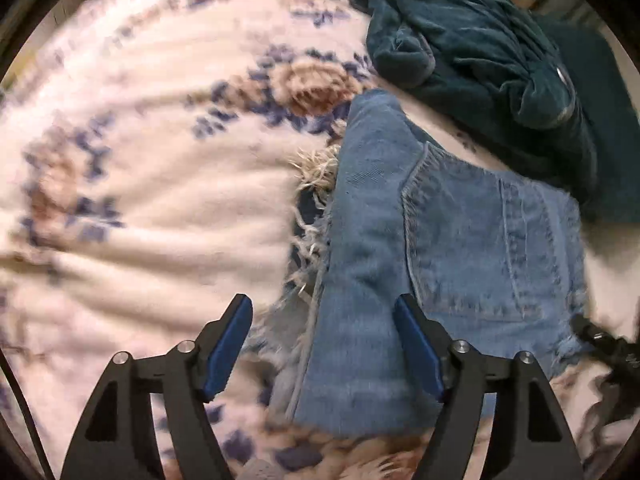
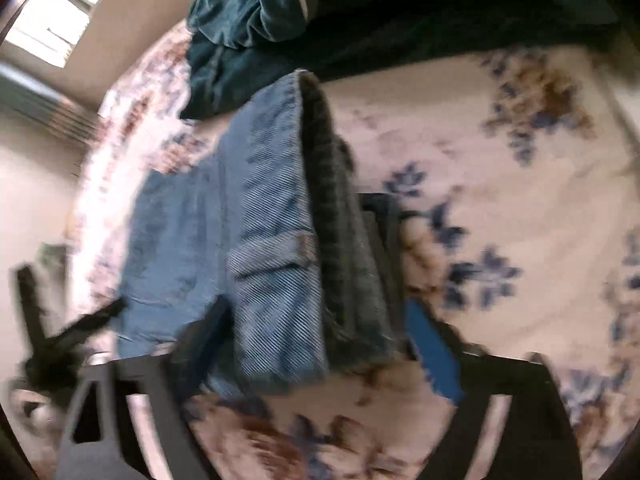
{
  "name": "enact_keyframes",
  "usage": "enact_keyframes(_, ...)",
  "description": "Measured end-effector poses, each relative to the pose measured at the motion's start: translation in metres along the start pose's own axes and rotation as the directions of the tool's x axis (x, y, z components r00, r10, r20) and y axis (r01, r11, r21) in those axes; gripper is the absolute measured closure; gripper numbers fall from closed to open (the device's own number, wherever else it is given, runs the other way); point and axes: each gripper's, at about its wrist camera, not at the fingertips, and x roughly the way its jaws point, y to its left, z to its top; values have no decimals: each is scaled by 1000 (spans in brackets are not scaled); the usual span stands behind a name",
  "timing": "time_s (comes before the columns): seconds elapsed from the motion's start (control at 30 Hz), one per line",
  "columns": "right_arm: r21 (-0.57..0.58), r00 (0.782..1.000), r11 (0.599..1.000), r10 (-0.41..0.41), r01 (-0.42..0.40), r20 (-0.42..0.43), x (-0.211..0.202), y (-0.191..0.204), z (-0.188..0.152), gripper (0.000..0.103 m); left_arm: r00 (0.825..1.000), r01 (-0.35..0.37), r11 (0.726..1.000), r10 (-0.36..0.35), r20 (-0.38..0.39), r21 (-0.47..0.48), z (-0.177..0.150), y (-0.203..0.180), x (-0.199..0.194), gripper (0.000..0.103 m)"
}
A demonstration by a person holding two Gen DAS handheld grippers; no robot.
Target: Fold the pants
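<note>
Folded light blue jeans (image 1: 460,240) lie on a floral blanket, with a back pocket facing up and a frayed hem toward the left. My left gripper (image 1: 324,308) hangs open above the folded leg edge, its blue pads (image 1: 230,348) apart from the denim. In the right wrist view the jeans (image 2: 260,220) show a stacked, darker folded edge. My right gripper (image 2: 316,320) stands open and wide astride that edge, blurred, and the fabric lies between its fingers without being pinched.
The cream blanket (image 1: 140,140) with blue and brown flowers covers the bed (image 2: 500,180). A crumpled dark teal velvet garment (image 1: 460,40) lies just beyond the jeans (image 2: 248,12). A wall and a window (image 2: 48,20) show at the left.
</note>
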Motion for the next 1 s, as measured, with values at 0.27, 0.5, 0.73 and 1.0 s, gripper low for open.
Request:
enact_keyframes(0.27,-137,919,918,-345,373,191,-94,35,-58,4,958,-255,959,234,163,126,-42,-58,-86,9)
enact_keyframes(0.5,-159,916,919,-316,360,245,-197,54,-115,4,948,-252,961,222,227,112,-84,-81,-173,9)
enact_keyframes(0.73,-164,904,927,-271,338,330,-313,67,-177,4,935,-230,968,191,299,101,-144,-105,-273,9)
enact_keyframes(1.0,-190,874,929,-207,316,440,-450,79,-254,4,900,-242,966,190,393,87,-217,-122,-383,9)
